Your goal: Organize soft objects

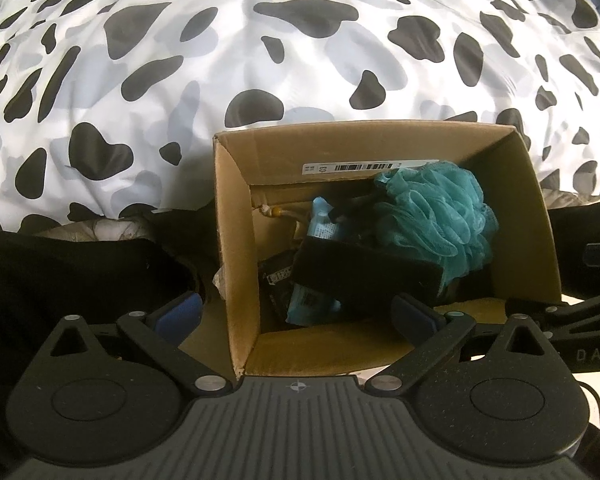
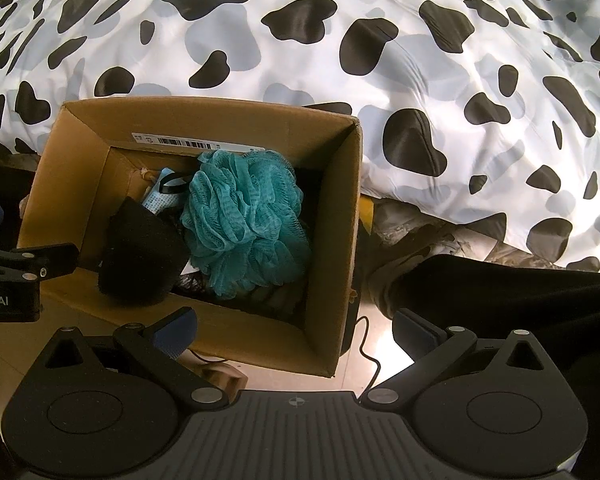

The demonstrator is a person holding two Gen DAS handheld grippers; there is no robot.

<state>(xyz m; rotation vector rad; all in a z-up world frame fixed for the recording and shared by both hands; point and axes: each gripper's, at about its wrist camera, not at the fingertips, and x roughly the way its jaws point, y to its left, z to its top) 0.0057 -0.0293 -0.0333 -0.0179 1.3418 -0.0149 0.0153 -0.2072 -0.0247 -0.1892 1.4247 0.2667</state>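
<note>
L gripper hangs over the cardboard box, jaws wide apart, nothing btwn them. Inside the box, L to R: light-blue packets, black sponge, teal mesh loofah against the R wall. R gripper also spread wide & empty, above the box's near R corner. Cow-print duvet behind.

A teal mesh pouf in a brown cardboard box beside a black-spotted white duvet.
</note>
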